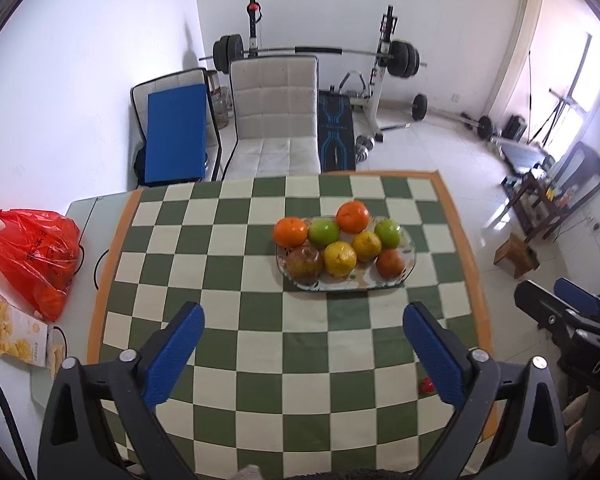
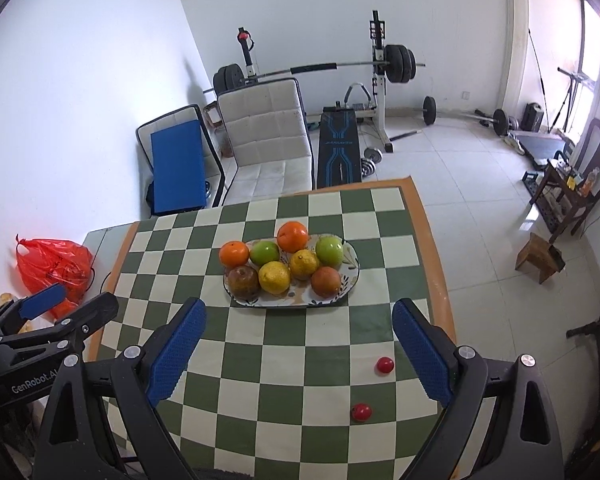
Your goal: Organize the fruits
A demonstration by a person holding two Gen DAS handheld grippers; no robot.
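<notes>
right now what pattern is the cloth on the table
A green and cream checkerboard with an orange border, clearest in the right wrist view: tablecloth.

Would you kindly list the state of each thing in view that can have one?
Left tongs: open, empty, above the cloth.
Right tongs: open, empty.
Oval plate: upright on the checkered cloth, holding eight fruits.
Two small red fruits: loose on the cloth, off the plate.
Red plastic bag: slumped on the table, holding orange fruit.
Snack box: lying flat.

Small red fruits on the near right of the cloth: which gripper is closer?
Right. The right gripper hangs almost over the two small red fruits, which sit beside its right finger. The left gripper is farther left, both open.
</notes>
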